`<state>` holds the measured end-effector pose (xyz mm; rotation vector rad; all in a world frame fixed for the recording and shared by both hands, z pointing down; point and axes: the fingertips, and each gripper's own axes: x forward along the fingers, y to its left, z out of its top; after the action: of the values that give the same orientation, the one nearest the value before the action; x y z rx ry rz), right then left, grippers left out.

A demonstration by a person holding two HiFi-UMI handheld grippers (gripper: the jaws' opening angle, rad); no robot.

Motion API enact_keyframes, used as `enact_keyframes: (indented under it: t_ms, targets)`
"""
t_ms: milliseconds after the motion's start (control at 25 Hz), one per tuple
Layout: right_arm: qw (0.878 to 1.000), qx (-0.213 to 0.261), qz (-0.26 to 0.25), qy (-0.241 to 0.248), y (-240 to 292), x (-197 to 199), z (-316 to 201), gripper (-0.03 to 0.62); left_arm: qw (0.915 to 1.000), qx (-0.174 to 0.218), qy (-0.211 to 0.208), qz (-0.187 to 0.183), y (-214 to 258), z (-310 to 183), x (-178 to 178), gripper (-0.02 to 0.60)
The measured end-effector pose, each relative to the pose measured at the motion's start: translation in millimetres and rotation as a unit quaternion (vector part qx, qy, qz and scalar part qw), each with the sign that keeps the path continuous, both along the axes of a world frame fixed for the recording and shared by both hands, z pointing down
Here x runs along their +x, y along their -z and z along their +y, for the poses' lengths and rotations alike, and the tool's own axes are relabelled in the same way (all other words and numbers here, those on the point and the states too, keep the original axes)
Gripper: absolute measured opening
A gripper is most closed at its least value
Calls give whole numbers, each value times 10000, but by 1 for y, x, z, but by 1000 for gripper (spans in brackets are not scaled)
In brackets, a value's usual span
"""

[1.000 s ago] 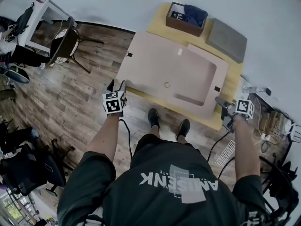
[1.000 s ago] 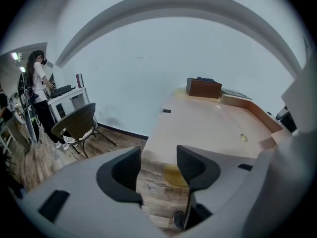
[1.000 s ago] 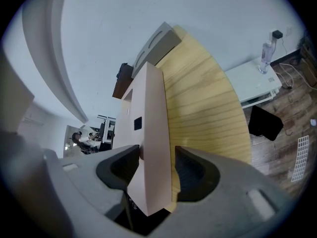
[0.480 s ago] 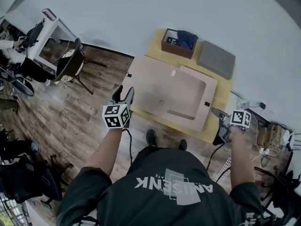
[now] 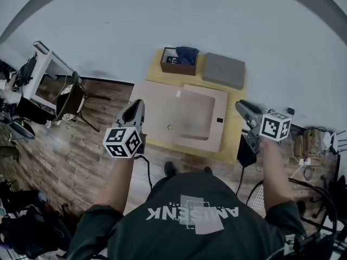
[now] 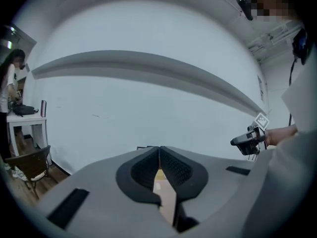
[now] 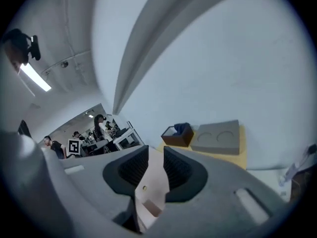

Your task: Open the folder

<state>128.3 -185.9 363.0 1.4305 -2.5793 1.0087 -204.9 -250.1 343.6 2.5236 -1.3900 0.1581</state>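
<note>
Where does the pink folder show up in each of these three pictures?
Head view: pink folder at centre, on the yellow tabletop.
Left gripper view: thin sliver, bottom centre.
Right gripper view: bottom centre.
Shared landmark: the yellow tabletop.

Dark green T-shirt (image 5: 190, 221), pale print, black shoes (image 5: 169, 169), grey left tool (image 5: 137, 105), right tool (image 5: 242, 107), black-and-white marker cubes (image 5: 122, 142).

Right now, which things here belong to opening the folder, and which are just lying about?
For the job: pink folder, flat on the yellow table.
Lying about: brown box holding blue cloth, grey foam tray, chair.
</note>
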Motion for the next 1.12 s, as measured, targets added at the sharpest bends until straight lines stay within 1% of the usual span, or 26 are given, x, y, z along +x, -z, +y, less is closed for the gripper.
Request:
enact_keyframes:
  t_ms: [40,160,280,360,440,520,600,640,800,920,1120]
  targets:
    - [9997,216,70,-30,15,-1,0,87,10000,21,41,31,6,0,0,8]
    - [9965,748,353,-151,51,-2,0,37,9997,96,213,94,22,2,1,2]
    - [9899,1197,683,-332,80,0,6,12,9996,156,241,16,38,8,5,2]
    - [9830,1464,1006,-469,95,1,10,6,9995,219,213,36,51,12,10,2]
    - [9739,1684,1390,-620,106,1,12,6,9988,342,332,94,64,14,9,0]
    - [9650,1851,1664,-831,111,2,10,6,9978,402,476,228,72,15,7,0]
    - [9605,1902,1748,-1035,113,4,9,6,9973,431,514,299,77,17,10,0]
    - [9596,1893,1761,-1109,113,5,10,6,9973,474,497,266,80,19,13,0]
    - [9576,1850,1867,-1178,118,7,15,5,9972,684,316,-24,89,26,29,0]
    - [9572,1821,1888,-1222,117,8,15,6,9970,708,213,-227,88,27,37,0]
    - [9561,1742,1974,-1285,111,13,13,5,9964,724,200,-387,82,25,40,0]
